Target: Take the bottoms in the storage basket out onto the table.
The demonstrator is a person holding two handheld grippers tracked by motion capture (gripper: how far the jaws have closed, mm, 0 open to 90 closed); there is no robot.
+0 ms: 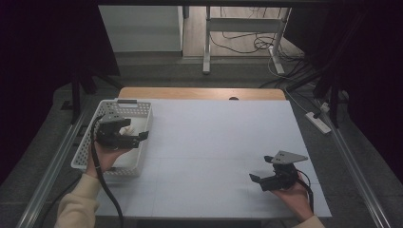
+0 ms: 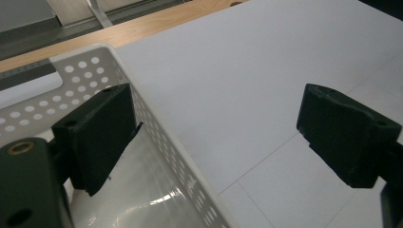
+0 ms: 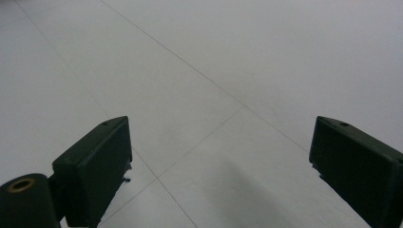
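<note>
- The left gripper (image 1: pixel 138 137) hangs over the white basket (image 1: pixel 85 151) at the table's (image 1: pixel 214 142) left edge, jaws apart, straddling its right wall.
- The right gripper (image 1: pixel 259 180), jaws apart and empty, sits near the front right corner.
- Risk: lowering the left gripper could catch that wall and tip the basket.

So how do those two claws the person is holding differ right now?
The left claw is over the white basket, one jaw inside its wall and one outside; the right claw is over bare table. The left sits farther from the person than the right. Both are black, open and empty.
</note>
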